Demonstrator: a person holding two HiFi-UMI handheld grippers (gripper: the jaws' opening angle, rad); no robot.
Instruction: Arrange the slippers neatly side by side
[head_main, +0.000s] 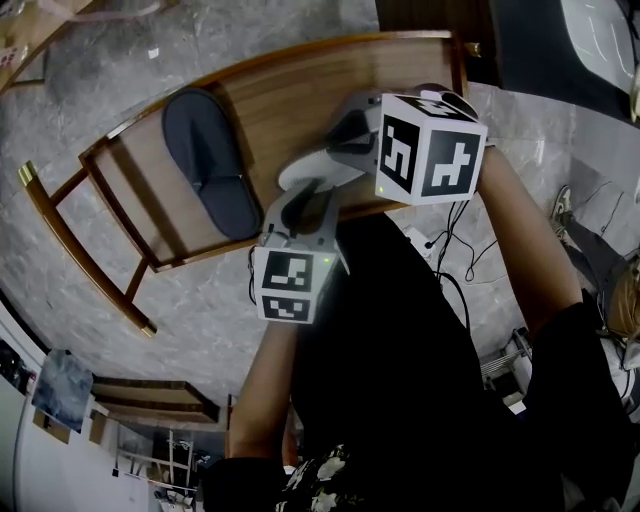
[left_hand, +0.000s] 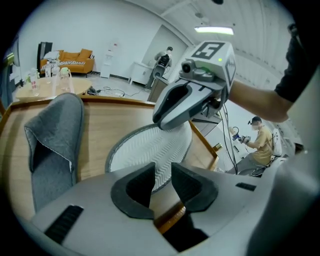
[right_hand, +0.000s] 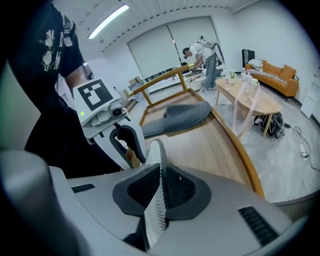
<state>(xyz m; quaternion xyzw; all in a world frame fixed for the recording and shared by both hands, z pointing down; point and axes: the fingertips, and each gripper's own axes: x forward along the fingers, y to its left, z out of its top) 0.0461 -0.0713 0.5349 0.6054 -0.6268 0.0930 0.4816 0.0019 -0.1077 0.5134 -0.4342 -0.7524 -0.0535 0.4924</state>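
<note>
A grey slipper (head_main: 205, 160) lies upright, toe to the far side, on the left part of the wooden bench (head_main: 300, 80). The second slipper (head_main: 310, 165) is turned so its white chevron sole (left_hand: 150, 147) shows. It stands on edge near the bench's front. My right gripper (right_hand: 159, 175) is shut on the rim of this sole. My left gripper (left_hand: 162, 172) hovers at the slipper's near end with a narrow gap between its jaws. Sole and wood show through that gap, and the pads press on nothing. The grey slipper (left_hand: 52, 145) lies to the left of it.
The bench has a raised rail round its edge (right_hand: 235, 145). Cables (head_main: 450, 250) trail over the marbled floor at the right. Farther off are a round table with bottles (right_hand: 255, 102), an orange sofa (right_hand: 277, 75) and a person at work (right_hand: 205, 55).
</note>
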